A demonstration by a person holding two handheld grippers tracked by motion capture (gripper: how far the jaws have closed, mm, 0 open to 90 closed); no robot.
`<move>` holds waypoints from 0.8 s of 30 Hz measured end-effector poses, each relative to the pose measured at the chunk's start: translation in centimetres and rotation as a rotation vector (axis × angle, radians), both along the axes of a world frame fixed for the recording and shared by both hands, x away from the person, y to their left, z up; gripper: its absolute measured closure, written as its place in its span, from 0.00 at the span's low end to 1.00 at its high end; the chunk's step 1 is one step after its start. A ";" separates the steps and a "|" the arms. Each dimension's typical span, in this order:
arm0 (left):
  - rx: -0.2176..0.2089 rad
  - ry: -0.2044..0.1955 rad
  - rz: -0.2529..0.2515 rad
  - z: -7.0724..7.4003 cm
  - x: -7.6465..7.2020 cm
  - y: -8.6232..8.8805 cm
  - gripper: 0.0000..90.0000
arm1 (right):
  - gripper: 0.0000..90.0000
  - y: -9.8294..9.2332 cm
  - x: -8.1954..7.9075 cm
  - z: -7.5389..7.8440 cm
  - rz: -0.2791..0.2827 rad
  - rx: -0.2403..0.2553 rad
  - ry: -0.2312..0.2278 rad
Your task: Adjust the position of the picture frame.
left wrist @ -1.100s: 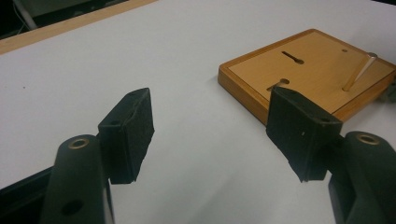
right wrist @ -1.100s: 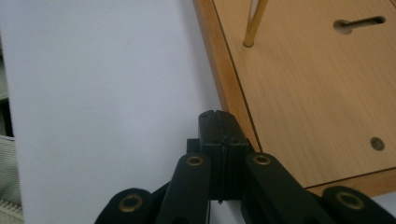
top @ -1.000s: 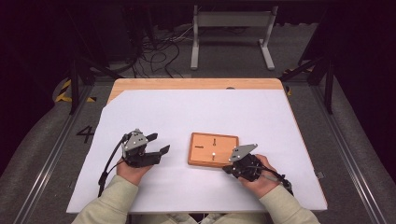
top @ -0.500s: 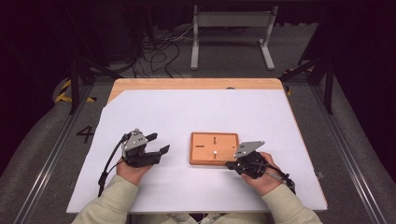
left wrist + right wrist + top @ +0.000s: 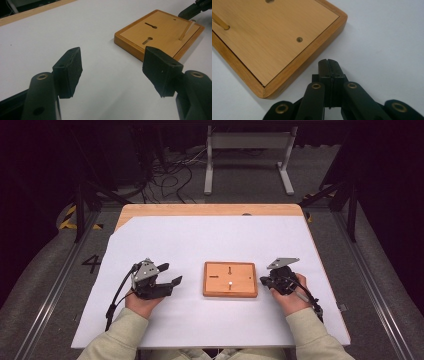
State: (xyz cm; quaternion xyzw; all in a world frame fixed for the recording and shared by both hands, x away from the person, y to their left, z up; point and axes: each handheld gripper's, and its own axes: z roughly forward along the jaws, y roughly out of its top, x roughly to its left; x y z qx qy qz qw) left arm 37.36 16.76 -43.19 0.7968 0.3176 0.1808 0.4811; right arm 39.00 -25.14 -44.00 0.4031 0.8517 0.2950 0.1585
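A flat wooden board (image 5: pixel 230 279) with two keyhole slots and one thin upright peg (image 5: pixel 230 283) lies on the white table sheet. My left gripper (image 5: pixel 170 274) rests left of the board, open, with nothing between its pads (image 5: pixel 70 71); in the left gripper view the board (image 5: pixel 160 32) and its peg (image 5: pixel 185 30) lie ahead to the right. My right gripper (image 5: pixel 263 281) sits just off the board's right edge, shut and holding nothing. In the right gripper view its closed tips (image 5: pixel 328 65) are beside the board's rim (image 5: pixel 312 60), and the peg's base (image 5: pixel 224 26) shows at the upper left.
The white sheet (image 5: pixel 200 240) covers a wooden tabletop (image 5: pixel 210 210). Beyond the far edge stand a metal frame (image 5: pixel 247 157) and floor cables (image 5: pixel 170 175). Rails run along both sides of the table.
My right gripper has slid right, from over the board's right edge to just beside it, staying shut. The left gripper and the board have not moved.
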 end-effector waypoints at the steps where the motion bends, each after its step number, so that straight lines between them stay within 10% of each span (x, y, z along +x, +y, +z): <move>1: 0.000 0.000 0.000 0.0 0.0 0.0 0.36 | 1.00 0.2 0.0 -0.2 0.005 0.000 0.009; 24: -0.003 0.001 -0.002 0.0 0.1 0.0 0.36 | 1.00 4.9 1.0 -0.3 0.080 -0.002 0.001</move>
